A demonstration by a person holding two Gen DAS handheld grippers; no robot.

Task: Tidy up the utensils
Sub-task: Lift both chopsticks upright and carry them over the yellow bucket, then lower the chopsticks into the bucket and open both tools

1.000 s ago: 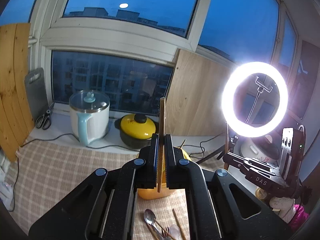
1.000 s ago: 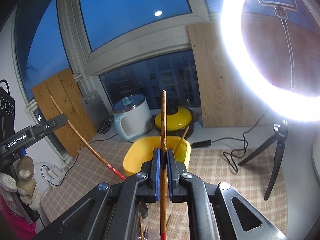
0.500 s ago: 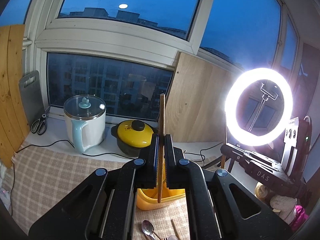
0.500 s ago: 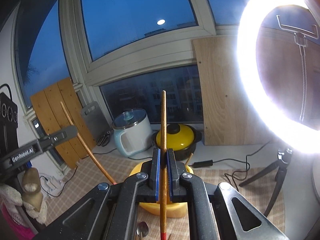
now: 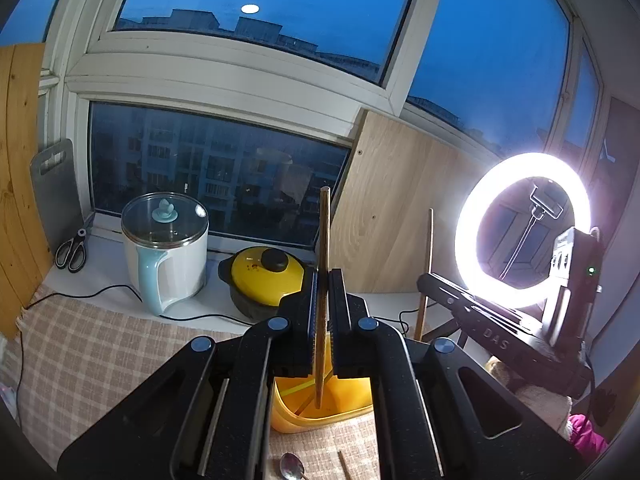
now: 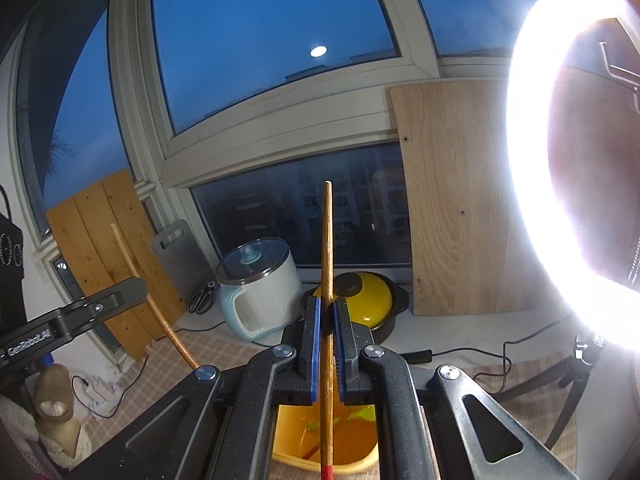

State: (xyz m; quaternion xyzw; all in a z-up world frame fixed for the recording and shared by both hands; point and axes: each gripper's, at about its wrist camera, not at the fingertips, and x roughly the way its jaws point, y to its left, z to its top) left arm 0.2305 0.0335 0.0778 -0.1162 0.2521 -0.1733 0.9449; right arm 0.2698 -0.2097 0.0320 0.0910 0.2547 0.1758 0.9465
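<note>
My left gripper (image 5: 323, 276) is shut on a wooden chopstick (image 5: 323, 240) that stands upright between the pads. Its lower end hangs over the yellow tub (image 5: 320, 412) on the checked cloth. My right gripper (image 6: 327, 308) is shut on a second, red-tipped chopstick (image 6: 327, 248), also upright, above the same yellow tub (image 6: 320, 436). Each gripper shows in the other's view: the right one (image 5: 430, 280) at the right with its chopstick (image 5: 427, 256), the left one (image 6: 132, 292) at the left with its chopstick (image 6: 160, 316). A spoon (image 5: 292, 468) and a loose chopstick (image 5: 345, 466) lie on the cloth near me.
On the sill behind stand a white electric pot (image 5: 166, 252), a yellow lidded pot (image 5: 266, 276), scissors (image 5: 72, 250) and a grey cutting board (image 5: 56, 188). A bright ring light (image 5: 524, 232) on a tripod (image 6: 576, 380) stands at the right, cables trailing. Wooden boards lean against the window.
Both grippers have drawn back and risen a little with their chopsticks. The yellow tub now sits lower and nearer in both views, and the utensils on the cloth have slid toward the bottom edge.
</note>
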